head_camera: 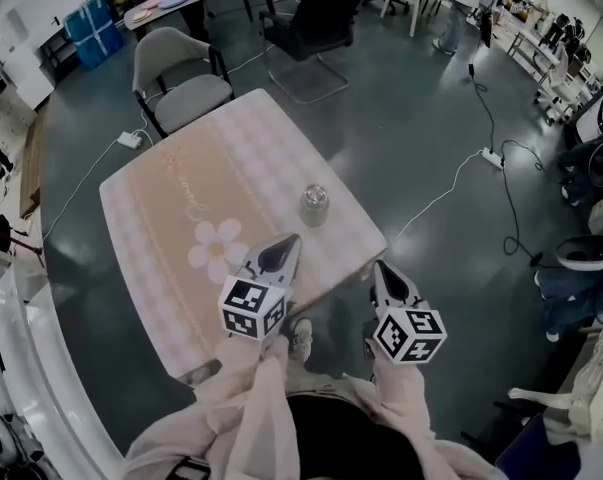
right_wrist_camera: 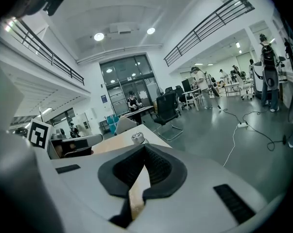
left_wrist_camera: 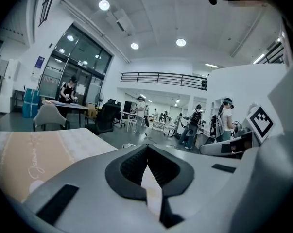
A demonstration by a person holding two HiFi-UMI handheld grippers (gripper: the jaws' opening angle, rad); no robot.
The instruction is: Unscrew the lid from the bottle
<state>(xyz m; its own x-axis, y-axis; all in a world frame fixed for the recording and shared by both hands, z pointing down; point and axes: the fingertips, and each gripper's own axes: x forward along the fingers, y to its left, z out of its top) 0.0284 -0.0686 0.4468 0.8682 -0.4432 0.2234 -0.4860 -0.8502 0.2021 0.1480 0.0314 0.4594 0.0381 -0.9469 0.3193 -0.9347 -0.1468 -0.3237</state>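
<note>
Beneath me a small beige table (head_camera: 171, 208) stands on a grey floor (head_camera: 411, 138). Nearest to me, my left gripper (head_camera: 287, 246) hangs over its front part and my right gripper (head_camera: 379, 268) just beyond its corner; both have the jaws pressed together, with nothing between them. Further on, the bottle (head_camera: 314, 206) stands upright on the table, apart from both, its lid (right_wrist_camera: 137, 137) seemingly on. I judge nothing is done yet: reaching, holding the body and turning the lid all remain.

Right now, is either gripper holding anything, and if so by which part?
Nothing is held. The left gripper and the right gripper are both shut and empty. The bottle stands untouched on the table ahead of them.
</note>
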